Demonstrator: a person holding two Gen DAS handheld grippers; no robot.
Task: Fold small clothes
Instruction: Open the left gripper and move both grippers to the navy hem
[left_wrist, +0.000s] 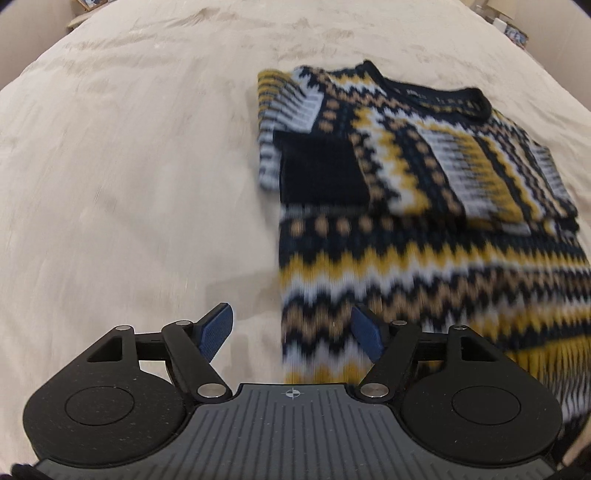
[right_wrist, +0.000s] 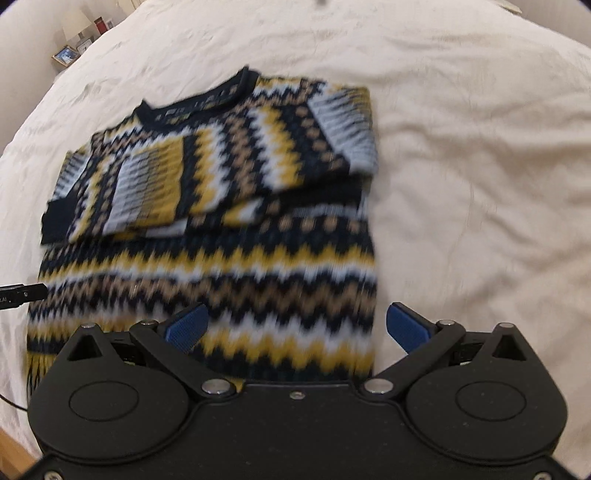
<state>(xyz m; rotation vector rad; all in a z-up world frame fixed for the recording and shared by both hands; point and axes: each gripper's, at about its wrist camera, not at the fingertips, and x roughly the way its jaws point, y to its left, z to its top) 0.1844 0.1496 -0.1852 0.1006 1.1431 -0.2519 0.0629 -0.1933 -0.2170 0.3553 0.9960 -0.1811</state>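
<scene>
A knitted sweater (left_wrist: 424, 229) with navy, yellow, tan and white zigzag bands lies flat on the bed, both sleeves folded across its chest, collar at the far end. It also shows in the right wrist view (right_wrist: 221, 229). My left gripper (left_wrist: 291, 332) is open and empty, hovering over the sweater's lower left edge near the hem. My right gripper (right_wrist: 295, 328) is open and empty, over the sweater's lower right edge near the hem. The tip of the left gripper (right_wrist: 22, 295) shows at the left edge of the right wrist view.
The cream bedspread (left_wrist: 129, 166) covers the bed all around the sweater. A bedside shelf with a picture frame (right_wrist: 65, 55) and small items stands at the far left. Wooden floor (right_wrist: 11, 450) shows at the near left corner.
</scene>
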